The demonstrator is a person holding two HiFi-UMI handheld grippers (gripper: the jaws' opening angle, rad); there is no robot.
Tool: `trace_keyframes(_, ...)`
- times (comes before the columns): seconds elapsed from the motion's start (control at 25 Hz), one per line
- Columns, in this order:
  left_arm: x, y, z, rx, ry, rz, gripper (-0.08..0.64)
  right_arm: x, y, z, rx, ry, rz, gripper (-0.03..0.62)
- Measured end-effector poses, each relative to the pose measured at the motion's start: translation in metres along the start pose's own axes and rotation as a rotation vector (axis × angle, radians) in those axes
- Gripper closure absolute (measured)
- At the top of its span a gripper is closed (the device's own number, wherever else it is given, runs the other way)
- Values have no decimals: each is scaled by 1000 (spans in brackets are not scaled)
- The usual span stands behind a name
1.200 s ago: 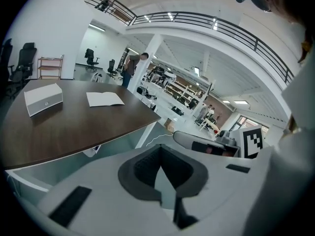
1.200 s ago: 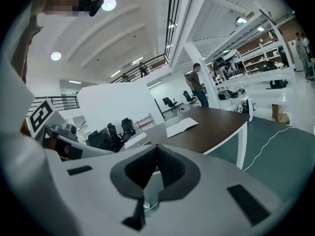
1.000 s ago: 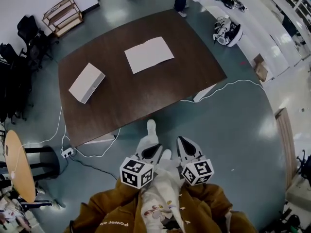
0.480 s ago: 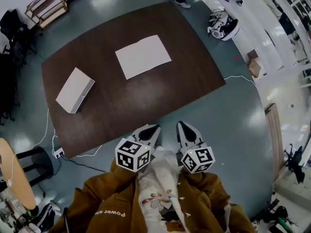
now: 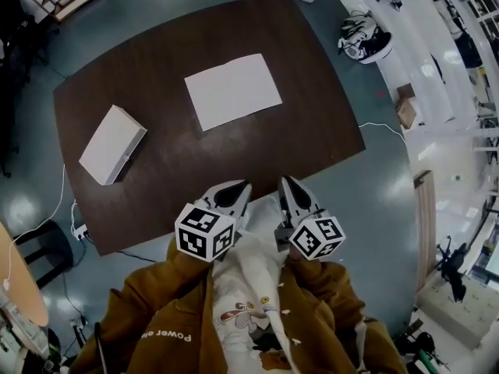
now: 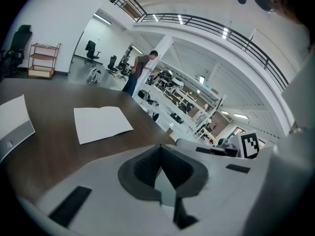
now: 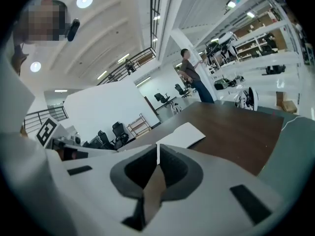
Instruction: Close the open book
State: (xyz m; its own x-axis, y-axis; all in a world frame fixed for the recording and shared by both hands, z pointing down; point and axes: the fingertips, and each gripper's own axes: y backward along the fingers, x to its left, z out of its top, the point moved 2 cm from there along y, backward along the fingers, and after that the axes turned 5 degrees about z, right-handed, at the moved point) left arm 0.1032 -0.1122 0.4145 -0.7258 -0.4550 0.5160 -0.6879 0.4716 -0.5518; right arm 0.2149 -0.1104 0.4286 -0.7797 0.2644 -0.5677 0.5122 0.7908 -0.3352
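The open book lies flat with white pages up, on the far middle of the dark brown table. It also shows in the left gripper view as the book and in the right gripper view as the book, well ahead of both jaws. My left gripper and right gripper are held side by side close to my body at the table's near edge. Both are shut with nothing between the jaws, as seen at the left gripper and the right gripper.
A white box lies on the table's left part, left of the book. A person stands beyond the far edge. Cables trail on the floor, a round wooden side table stands at the left, and bags lie at the back right.
Both grippers have moved forward together from the floor area to the table's near edge, and the table now lies closer in the head view. The jaws stayed shut.
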Motion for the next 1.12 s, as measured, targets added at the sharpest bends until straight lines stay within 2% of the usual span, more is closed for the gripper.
trace_keyframes(0.24,18,-25,18,-14,23,58,554,-32,-58,4,36,-207,98,578)
trace_keyframes(0.32,18,-37,18,-27,24,33,554,-44,-79,1,42,-313,145,482)
trace_keyframes(0.44,26,-52,14,-13,29,62,554,-62,-108,0,34,-451,181,444)
trace_keyframes(0.56,38,-60,11,-4,65,114,554,-75,-136,-1,35,-520,212,422)
trace_keyframes(0.64,43,-63,11,-9,91,137,554,-90,-147,-7,55,-570,170,407)
trace_keyframes(0.76,50,-67,11,-15,129,158,554,-121,-158,-19,83,-677,47,384)
trace_keyframes(0.96,62,-75,8,-14,183,194,554,-149,-192,-22,36,-833,52,369)
trace_keyframes(1.12,80,-84,-2,1,228,231,554,-166,-217,-29,15,-906,44,360)
